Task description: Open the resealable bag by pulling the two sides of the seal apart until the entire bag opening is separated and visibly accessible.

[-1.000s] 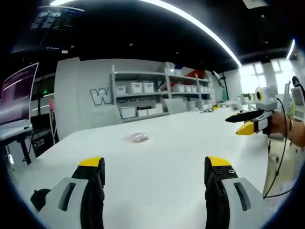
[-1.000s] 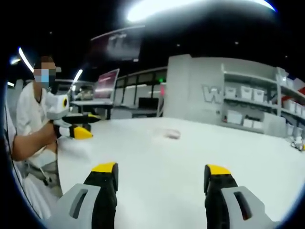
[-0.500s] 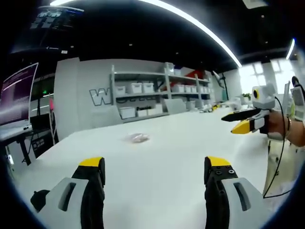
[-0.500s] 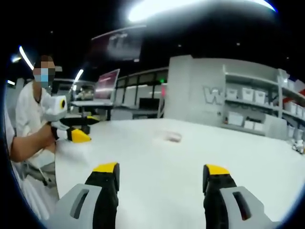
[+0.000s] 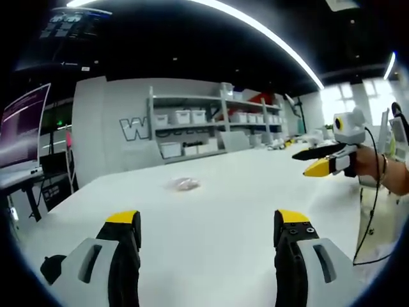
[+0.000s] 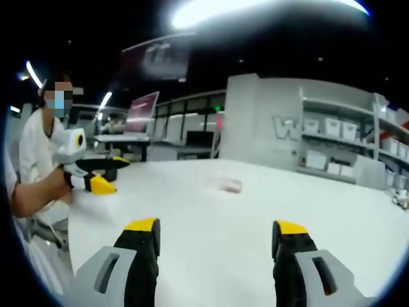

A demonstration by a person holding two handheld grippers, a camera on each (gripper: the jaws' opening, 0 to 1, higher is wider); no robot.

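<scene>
You're in a lab: grey metal shelving (image 5: 211, 125) with white plastic storage bins (image 5: 183, 118) ahead of your gripper, glowing monitor (image 5: 22, 128) left.

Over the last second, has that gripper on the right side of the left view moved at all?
Yes. In the left gripper view the right gripper has drifted up and leftward, toward the shelves, while the small bag on the table stays put.

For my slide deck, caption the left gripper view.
Open left gripper faces a small resealable bag on the white table; right gripper hovers.

Large pale letter "W" on grey wall (image 5: 134, 130), remaining letters hidden behind shelving (image 5: 192, 131)
</scene>
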